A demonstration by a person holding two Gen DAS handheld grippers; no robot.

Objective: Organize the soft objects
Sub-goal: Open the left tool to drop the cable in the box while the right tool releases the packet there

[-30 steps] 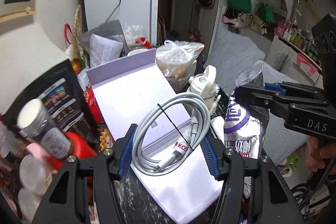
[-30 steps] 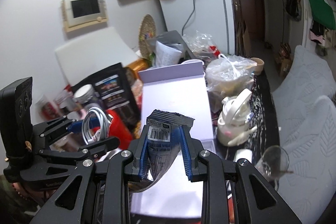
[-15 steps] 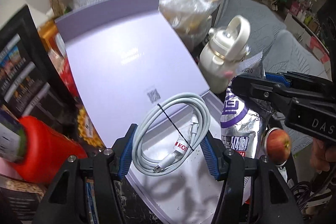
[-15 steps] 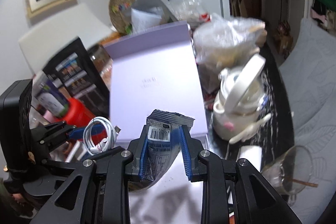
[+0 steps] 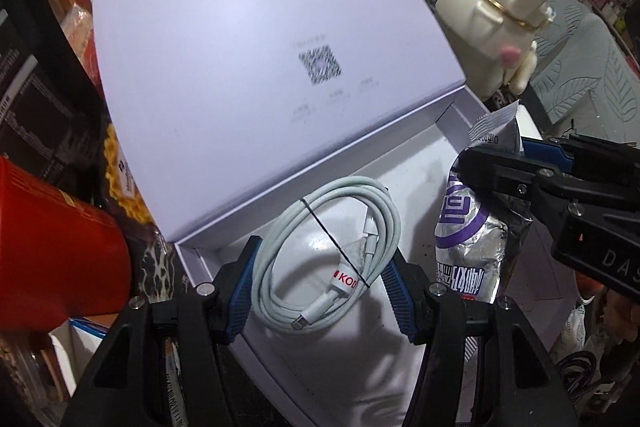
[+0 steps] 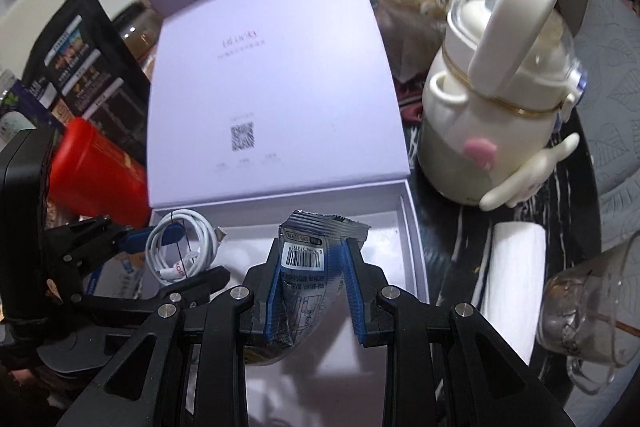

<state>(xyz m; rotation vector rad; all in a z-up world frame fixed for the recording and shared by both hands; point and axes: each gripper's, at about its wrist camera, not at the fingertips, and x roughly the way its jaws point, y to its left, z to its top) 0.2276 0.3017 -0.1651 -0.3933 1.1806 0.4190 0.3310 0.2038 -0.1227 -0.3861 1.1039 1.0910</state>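
Left gripper point(image 5: 324, 279) is clamping a coiled cable point(image 5: 332, 259) between its pads; right gripper point(image 6: 314, 287) is pinching a foil sachet point(image 6: 308, 267). Both items are hanging over the open white box point(image 5: 404, 163), whose lid point(image 5: 260, 39) is standing raised behind. For a clean placement, each item should be lowered until it is resting on the box floor before the jaws open, with the cable at the left and the sachet at the right so they are not overlapping. The kettle point(image 6: 500, 107) beside the box calls for clearance.
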